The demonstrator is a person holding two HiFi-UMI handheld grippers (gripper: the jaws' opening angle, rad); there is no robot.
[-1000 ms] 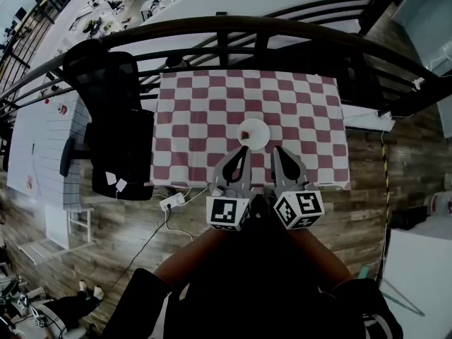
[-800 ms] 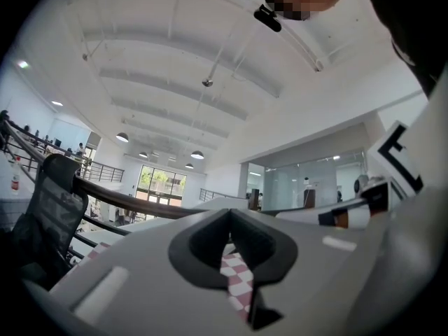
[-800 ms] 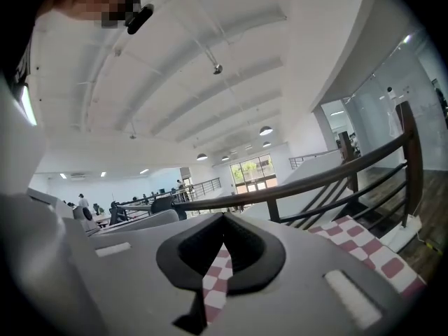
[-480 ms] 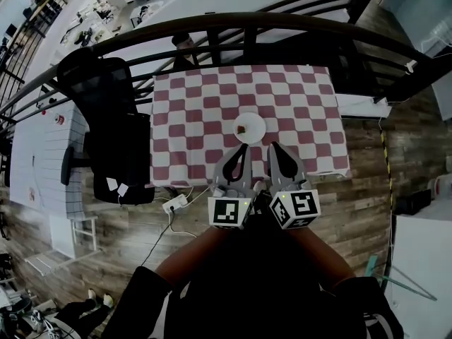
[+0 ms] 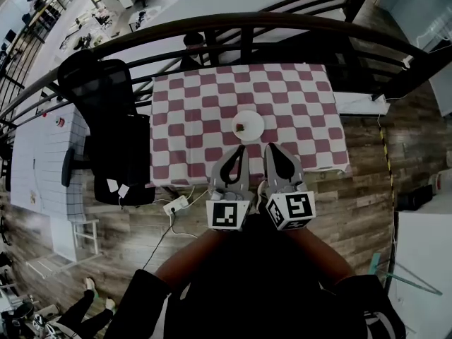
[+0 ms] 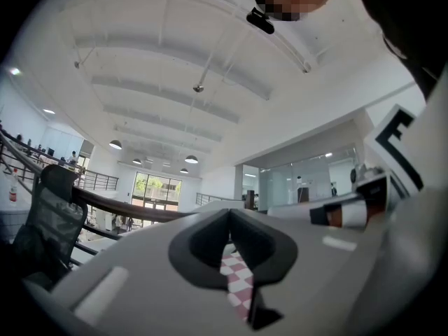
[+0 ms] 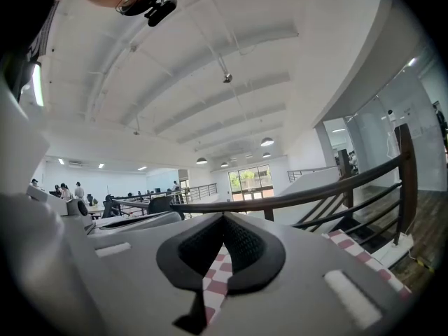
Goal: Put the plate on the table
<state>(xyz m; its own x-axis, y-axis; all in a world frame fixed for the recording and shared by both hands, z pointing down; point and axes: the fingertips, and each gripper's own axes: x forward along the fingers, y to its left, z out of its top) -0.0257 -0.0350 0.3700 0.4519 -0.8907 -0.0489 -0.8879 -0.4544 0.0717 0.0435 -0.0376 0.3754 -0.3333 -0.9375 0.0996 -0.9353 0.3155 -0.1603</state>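
Observation:
A small white plate with a dark bit of food on it rests on the red-and-white checked table, near the middle of its front half. My left gripper and right gripper hang side by side just short of the plate, over the table's near edge, not touching it. Both are shut with nothing between the jaws. In the left gripper view the left gripper is closed, with a strip of checked cloth showing below. The right gripper looks the same.
A black office chair stands against the table's left side. A dark curved railing runs behind the table. A power strip and cable lie on the wooden floor by the near left corner. White desks stand further left.
The grippers stay shut and side by side. The plate now sits slightly farther from their tips, and the head view has shifted a little.

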